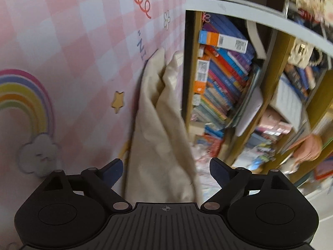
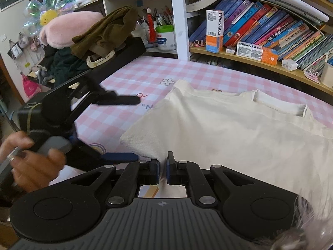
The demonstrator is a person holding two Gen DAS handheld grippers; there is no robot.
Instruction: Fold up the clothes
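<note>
On the left, a hand [image 2: 31, 156] holds the left gripper [image 2: 124, 129] over the pink checked tabletop [image 2: 129, 73], its fingers spread wide with nothing between them. Behind, near the tabletop's back edge, a white tub [image 2: 165, 37] on the shelf holds pens. The cream shirt [image 2: 239, 129] lies across the right half of the tabletop; the right gripper [image 2: 163, 166] is clamped on its near left corner. Books [image 2: 270, 31] fill the shelf [image 2: 260, 64] along the back edge

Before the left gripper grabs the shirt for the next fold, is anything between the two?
Nothing visible. The left gripper is open with the cream shirt straight ahead of its jaws; only pink checked tabletop lies beside it. The right gripper already pinches the shirt's edge.
</note>
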